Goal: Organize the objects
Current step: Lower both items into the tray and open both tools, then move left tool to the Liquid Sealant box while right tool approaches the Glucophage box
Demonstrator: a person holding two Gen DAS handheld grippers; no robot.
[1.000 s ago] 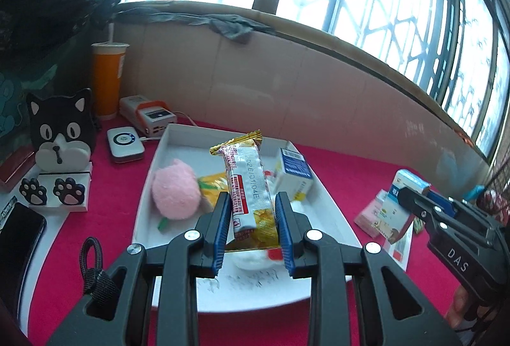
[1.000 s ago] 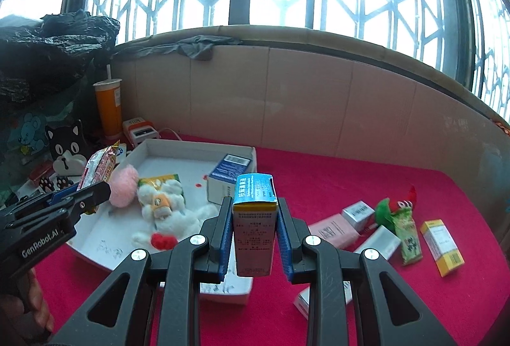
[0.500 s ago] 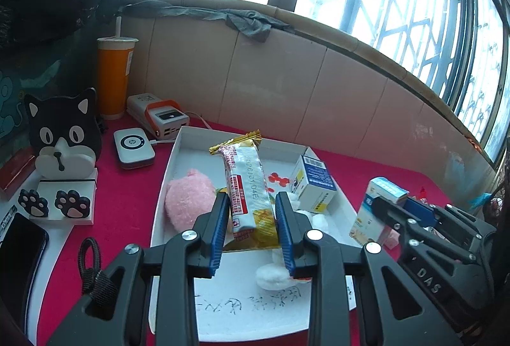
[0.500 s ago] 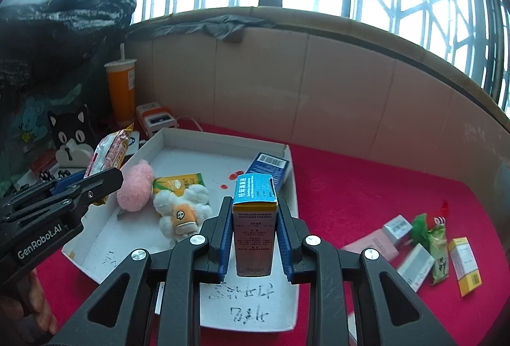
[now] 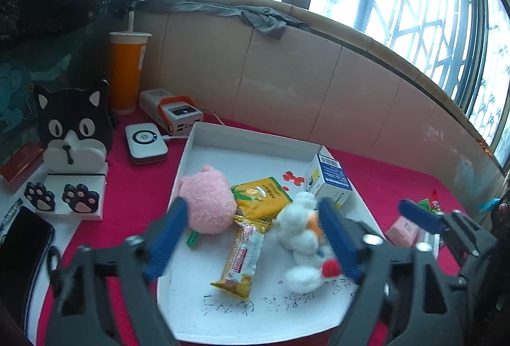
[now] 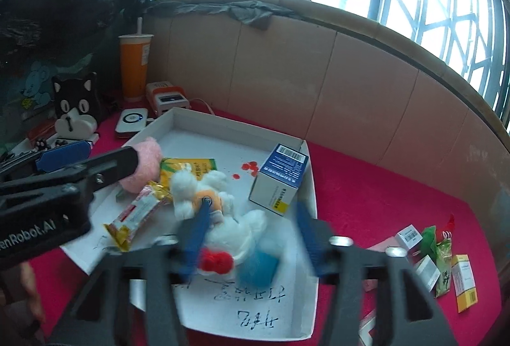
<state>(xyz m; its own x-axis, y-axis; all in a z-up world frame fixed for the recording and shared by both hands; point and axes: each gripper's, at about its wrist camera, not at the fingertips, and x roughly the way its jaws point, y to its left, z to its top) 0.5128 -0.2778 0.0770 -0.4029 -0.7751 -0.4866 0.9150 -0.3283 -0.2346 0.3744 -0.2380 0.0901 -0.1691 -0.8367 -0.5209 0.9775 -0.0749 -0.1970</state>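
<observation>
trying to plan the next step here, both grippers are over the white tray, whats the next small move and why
Probably draw the right gripper back toward the boxes and packets left on the red cloth. Both sets of jaws are opening with nothing pressed between the pads: the snack bar lies flat in the white tray, and a blurred blue box seems to be dropping there.

The left gripper (image 6: pixel 60 183), seen from the right wrist, carries white lettering that reads "enRobot.AI", its first letter cut off at the picture's edge. Black handwritten characters stand on the white tray's (image 6: pixel 248 307) floor, too scrawled to read.
</observation>
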